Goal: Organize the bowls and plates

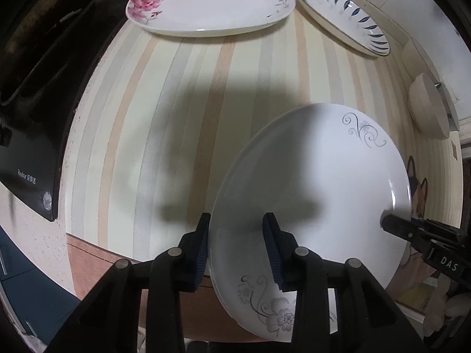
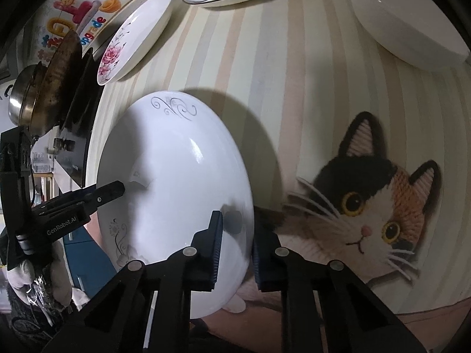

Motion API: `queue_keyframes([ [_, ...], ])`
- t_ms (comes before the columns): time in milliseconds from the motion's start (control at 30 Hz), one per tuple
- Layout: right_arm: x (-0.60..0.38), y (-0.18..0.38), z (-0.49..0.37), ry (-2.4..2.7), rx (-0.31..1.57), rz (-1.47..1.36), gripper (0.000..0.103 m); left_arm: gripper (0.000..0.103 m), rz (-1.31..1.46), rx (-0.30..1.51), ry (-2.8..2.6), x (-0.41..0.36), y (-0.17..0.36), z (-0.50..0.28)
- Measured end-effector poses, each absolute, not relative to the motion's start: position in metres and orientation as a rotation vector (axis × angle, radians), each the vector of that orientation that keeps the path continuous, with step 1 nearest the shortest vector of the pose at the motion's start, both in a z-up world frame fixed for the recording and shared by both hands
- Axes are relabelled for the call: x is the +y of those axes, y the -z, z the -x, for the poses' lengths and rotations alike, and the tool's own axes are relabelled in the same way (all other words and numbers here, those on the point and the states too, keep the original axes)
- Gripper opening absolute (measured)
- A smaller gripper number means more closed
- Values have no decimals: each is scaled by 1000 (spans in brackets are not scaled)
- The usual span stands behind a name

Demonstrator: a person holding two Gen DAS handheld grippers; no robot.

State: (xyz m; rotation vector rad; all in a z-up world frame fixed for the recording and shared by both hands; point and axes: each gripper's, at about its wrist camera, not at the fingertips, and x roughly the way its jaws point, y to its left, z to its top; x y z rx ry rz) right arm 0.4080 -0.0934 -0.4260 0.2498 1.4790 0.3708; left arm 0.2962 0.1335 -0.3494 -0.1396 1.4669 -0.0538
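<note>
On striped mat (image 1: 164, 111): glossy round wht plate (image 1: 318, 194), grey scrollwork.

mat: I see stripes (image 1: 164, 123), cat print (image 2: 368, 206)
stove: black (image 1: 29, 135), left
pans: stacked (image 2: 50, 88) on it

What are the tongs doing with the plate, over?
Left tongs straddle one rim of the grey-flower plate; right tongs straddle the opposite rim. Grip unclear. Plate on striped mat. Rose plate and blue-leaf plate sit apart.
</note>
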Motion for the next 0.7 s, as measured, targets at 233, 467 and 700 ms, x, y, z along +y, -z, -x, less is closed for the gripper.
queue_keyframes([
  [233,-123,409,-400,-365,1446,-278,20,32,128,1438,84,128,324,-289],
  [467,-176,381,-391,-330,1406,-318,20,32,100,1413,160,99,303,-279],
  [700,-246,367,-377,-255,1388,-360,20,32,43,1421,256,21,297,-273],
])
